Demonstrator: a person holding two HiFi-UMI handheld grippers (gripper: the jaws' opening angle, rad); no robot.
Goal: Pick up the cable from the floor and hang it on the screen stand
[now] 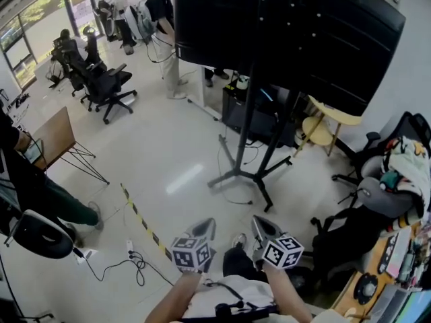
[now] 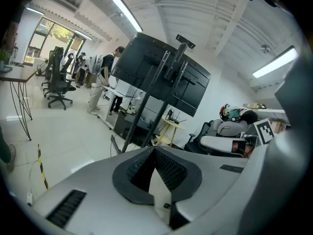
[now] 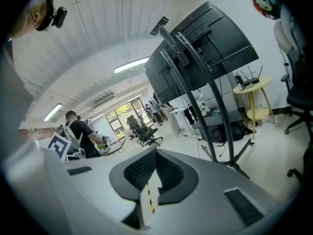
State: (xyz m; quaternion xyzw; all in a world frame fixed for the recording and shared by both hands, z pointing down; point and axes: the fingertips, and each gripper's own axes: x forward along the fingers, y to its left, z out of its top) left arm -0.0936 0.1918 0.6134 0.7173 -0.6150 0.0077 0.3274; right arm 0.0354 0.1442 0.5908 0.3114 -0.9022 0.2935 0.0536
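The black screen stand point(image 1: 250, 123) rises from the white floor ahead of me and carries a big dark screen point(image 1: 289, 32); both gripper views show the stand point(image 2: 146, 106) point(image 3: 205, 97) too. A thin dark cable point(image 1: 225, 160) runs over the floor by the stand's feet. My left gripper point(image 1: 205, 229) and right gripper point(image 1: 262, 226) are held side by side close to my body, well short of the stand. Both are shut, tips together, with nothing between them.
Office chairs point(image 1: 101, 83) and people point(image 1: 165, 25) stand at the back left. A wooden desk point(image 1: 57, 136) is at the left. Yellow-black tape point(image 1: 141, 221) and a power strip with cable point(image 1: 131, 254) lie on the floor near me. A small yellow table point(image 1: 323, 123) and cluttered chairs point(image 1: 397, 173) are at the right.
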